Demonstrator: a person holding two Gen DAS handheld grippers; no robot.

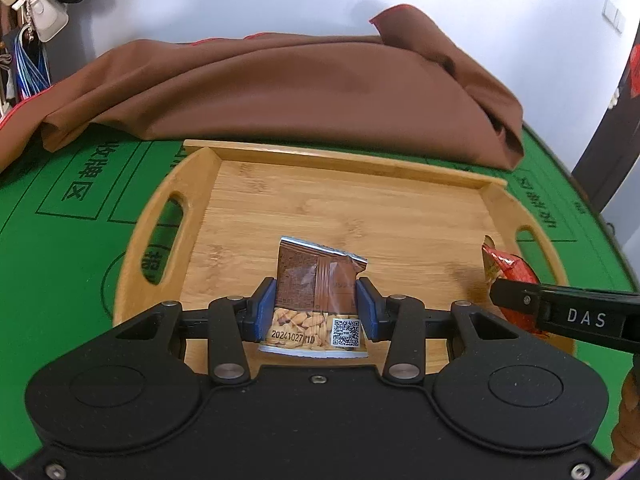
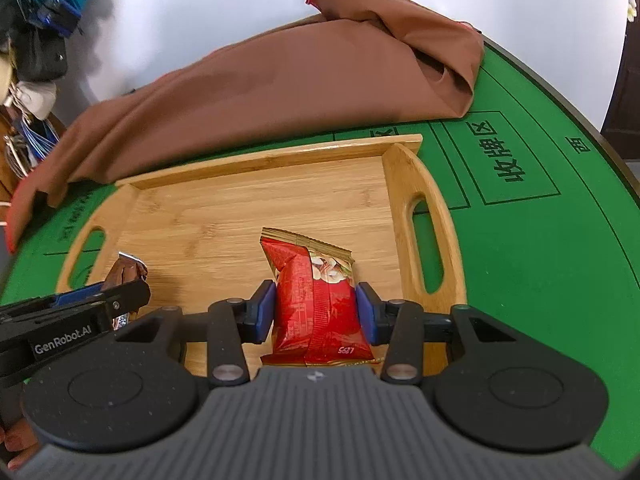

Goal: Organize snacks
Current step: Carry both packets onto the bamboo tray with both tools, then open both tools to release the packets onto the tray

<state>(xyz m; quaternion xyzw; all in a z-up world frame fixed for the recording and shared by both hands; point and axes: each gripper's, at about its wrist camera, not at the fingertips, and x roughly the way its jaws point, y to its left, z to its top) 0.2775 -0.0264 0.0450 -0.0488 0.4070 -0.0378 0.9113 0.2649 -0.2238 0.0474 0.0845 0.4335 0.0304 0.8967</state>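
Now we carry both snacks over the bamboo tray (image 1: 496,200): left gripper (image 1: 316,308) clamps the brown peanut packet (image 1: 316,284), right gripper (image 2: 316,308) clamps the red snack pouch (image 2: 316,304); next, lower and release.

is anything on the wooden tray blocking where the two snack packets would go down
Nothing visible does. The bamboo tray floor is bare beneath the brown peanut packet held in the left gripper and the red snack packet held in the right gripper.

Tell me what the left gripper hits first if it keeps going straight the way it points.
Most likely the bare floor of the wooden tray. The left gripper, shut on the brown snack packet, points down over it with nothing in between, though depth is hard to judge.
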